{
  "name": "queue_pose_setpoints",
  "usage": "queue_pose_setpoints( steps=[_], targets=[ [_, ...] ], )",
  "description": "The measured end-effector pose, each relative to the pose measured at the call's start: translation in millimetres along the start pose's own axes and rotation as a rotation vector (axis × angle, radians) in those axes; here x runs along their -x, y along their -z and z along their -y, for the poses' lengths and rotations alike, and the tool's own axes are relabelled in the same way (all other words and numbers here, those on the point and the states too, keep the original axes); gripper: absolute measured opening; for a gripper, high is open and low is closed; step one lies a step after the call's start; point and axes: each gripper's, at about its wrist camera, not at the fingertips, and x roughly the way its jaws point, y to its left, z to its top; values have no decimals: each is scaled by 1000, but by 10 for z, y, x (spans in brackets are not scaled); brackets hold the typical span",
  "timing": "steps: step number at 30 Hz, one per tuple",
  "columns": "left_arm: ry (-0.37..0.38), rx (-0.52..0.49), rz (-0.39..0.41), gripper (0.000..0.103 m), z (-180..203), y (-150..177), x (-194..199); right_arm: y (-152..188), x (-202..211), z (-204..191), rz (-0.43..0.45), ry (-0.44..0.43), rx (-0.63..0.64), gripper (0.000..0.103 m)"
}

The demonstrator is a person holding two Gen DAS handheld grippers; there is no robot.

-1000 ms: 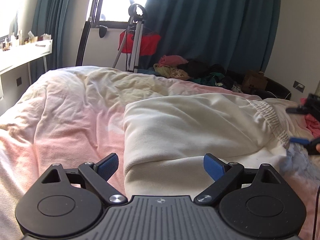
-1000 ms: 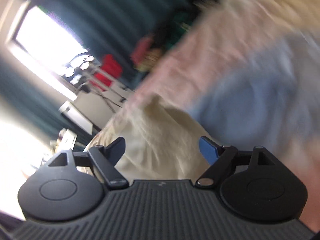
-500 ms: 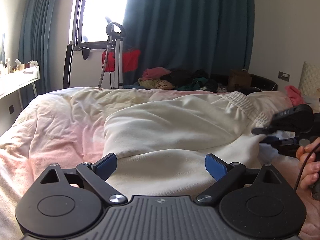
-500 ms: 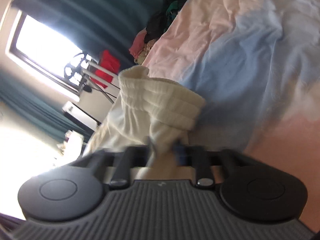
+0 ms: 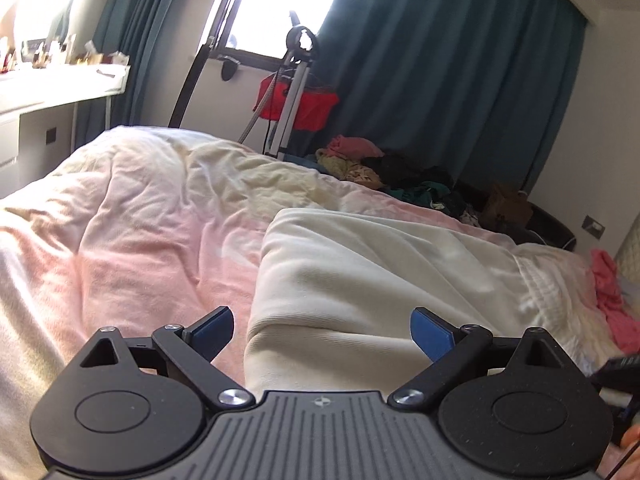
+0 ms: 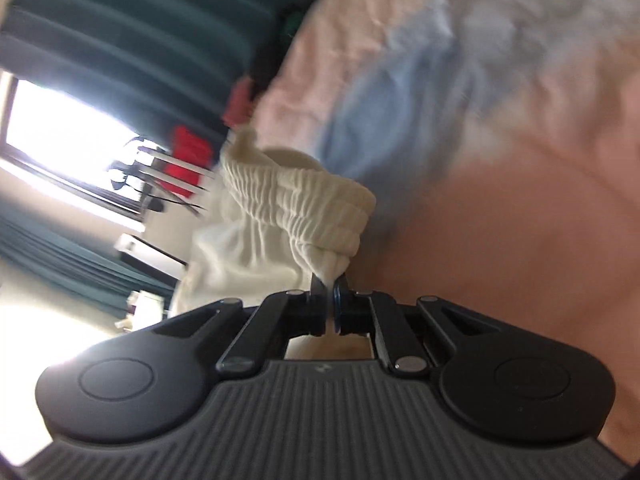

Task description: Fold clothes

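The right gripper (image 6: 329,300), wide open a second ago with only blurred bedding ahead of it, has been closed, and the gathered elastic waistband (image 6: 320,216) of the cream trousers (image 5: 360,280) is now pinched between its pads. In the left wrist view, the right gripper, seen half a second ago at 3 o'clock, has been displaced towards 4 o'clock and is cut off by the frame edge. The left wrist view has been rolled, so that the window (image 5: 280,4) and curtain (image 5: 460,80) appear tilted.
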Motion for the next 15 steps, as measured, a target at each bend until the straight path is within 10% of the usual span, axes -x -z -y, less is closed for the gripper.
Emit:
queue_pose_setpoints(
  steps=[7,11,15],
  targets=[
    [-1,102,-52,96,-133,8,-66,-1,-131,-120,-32,-15,59,16],
    [18,176,-86,97,-221,0,-168,33,-263,-88,-98,-58,35,77],
    [35,240,-123,97,-299,-3,-319,162,-442,-181,-158,-76,101,77]
  ],
)
